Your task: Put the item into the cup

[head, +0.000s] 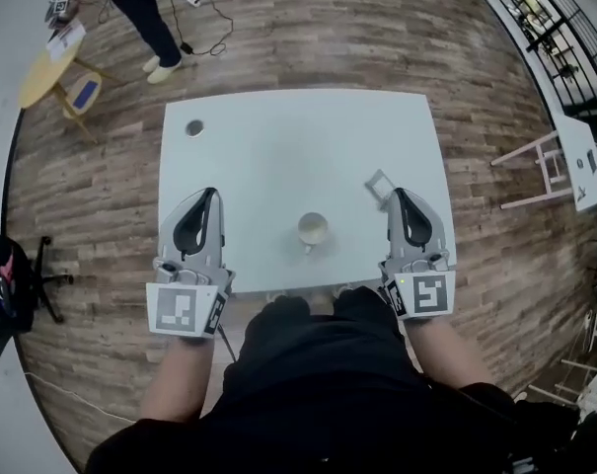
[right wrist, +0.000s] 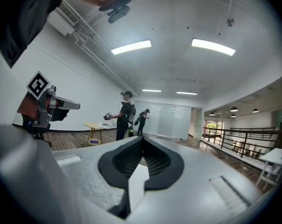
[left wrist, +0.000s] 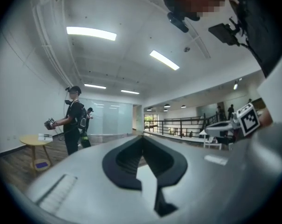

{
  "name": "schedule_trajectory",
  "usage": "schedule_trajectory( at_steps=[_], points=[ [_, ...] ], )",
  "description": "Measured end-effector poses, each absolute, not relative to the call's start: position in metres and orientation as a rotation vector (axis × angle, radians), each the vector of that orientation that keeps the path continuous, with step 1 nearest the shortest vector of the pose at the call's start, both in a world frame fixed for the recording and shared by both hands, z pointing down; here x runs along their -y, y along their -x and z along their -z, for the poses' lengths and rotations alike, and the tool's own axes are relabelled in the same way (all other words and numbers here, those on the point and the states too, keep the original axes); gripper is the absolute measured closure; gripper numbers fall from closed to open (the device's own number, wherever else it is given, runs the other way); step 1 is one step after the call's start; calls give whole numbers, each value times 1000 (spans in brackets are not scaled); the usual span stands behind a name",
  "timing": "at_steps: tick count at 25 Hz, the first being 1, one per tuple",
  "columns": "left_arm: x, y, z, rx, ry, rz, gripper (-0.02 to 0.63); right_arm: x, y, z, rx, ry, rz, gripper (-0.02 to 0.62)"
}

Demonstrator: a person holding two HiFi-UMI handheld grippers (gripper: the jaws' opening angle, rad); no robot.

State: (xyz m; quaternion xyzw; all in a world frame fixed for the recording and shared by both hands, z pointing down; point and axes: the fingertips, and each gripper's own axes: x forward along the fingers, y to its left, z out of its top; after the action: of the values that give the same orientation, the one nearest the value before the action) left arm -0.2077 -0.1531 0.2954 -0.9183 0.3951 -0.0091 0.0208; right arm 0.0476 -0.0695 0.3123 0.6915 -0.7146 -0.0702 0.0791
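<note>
**Head view.** The person is holding the left gripper [head: 210, 196] over the near left part of the white rectangular table [head: 278, 146]. The right gripper [head: 396, 195] is over its near right part, and both are pointing away from the body. The cream round cup [head: 313, 229] is standing upright on the table between the two grippers, near the front edge and apart from both. The small pale grey squarish item [head: 378, 182] is lying on the table just beyond the tip of the right gripper, outside the cup. Whether the tip is touching it cannot be told. A small dark round spot [head: 194, 127] is showing near the table's far left corner. On the brown wooden plank floor [head: 308, 38] beyond, a bystander in dark clothes [head: 140, 8] is standing near a round yellow side table [head: 51, 67].

**Left gripper view.** The camera is looking level across the room. The black ribbed fingers [left wrist: 115, 162] are lying together, their tips meeting, with nothing held between them. The right gripper is showing at the right edge with its square-marker cube. The bystander is standing at the left beside the yellow table.

**Right gripper view.** The black fingers [right wrist: 113, 164] are likewise pressing together at the tips and gripping nothing. The left gripper is showing at the left edge. A black metal railing [right wrist: 243, 139] is running along the right.
</note>
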Motion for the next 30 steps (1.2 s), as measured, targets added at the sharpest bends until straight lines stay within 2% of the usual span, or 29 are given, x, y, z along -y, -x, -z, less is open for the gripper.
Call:
schedule_trajectory(
  at_steps=[12,22,30],
  points=[
    [151,106,-289,-874,2957,67,611,14,-145,-332,1827,-2392,50,594],
    [143,39,-302,-751,2983,190,611,2,-172,-421,1790,-2317,-181,594],
    [141,17,-319,-690,3012,293,611,2,-184,-467,1757,-2296,-311,594]
  ],
)
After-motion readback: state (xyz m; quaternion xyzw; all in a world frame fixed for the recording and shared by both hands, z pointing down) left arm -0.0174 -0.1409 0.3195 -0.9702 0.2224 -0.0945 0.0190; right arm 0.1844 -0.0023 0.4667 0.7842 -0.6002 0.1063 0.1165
